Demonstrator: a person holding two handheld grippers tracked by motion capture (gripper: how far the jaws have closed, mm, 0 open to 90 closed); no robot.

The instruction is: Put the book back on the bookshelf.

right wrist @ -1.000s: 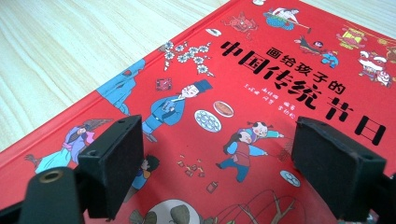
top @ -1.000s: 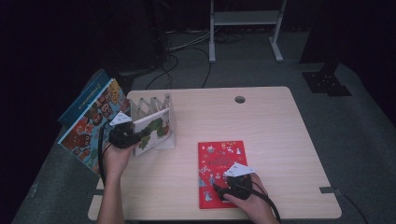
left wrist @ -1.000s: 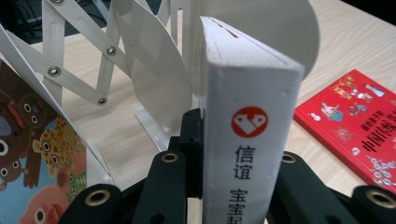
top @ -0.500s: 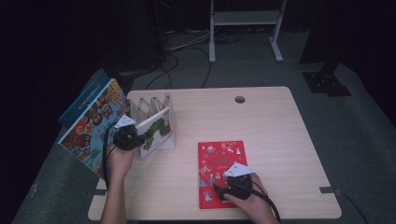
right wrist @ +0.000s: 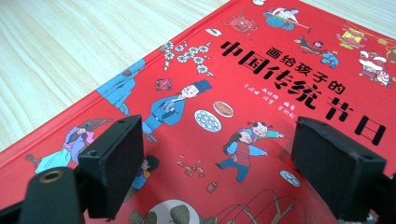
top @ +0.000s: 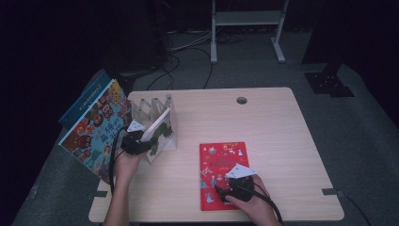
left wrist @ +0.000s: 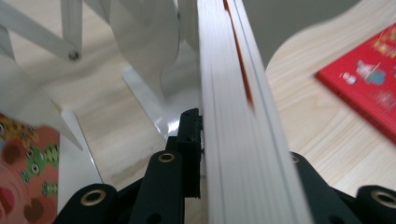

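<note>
A pale wooden worktop (top: 263,122) stands on grey carpet (top: 362,127) in a dark room. The left hand-held gripper (top: 141,143) clamps a white-edged book (left wrist: 238,116) in a white folding rack (top: 155,110); the right hand-held gripper (top: 226,190) hovers open over a flat red picture book (top: 221,160).

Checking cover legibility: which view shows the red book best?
The right gripper view: the red book lies close beneath the open right gripper, title and drawings sharp. The high view shows it whole but small; the left gripper view catches one blurred corner.

Red book (right wrist: 261,93) w/ cartoon figures & black lettering; white rack (top: 155,113); pale wood-grain table (top: 273,117).
</note>
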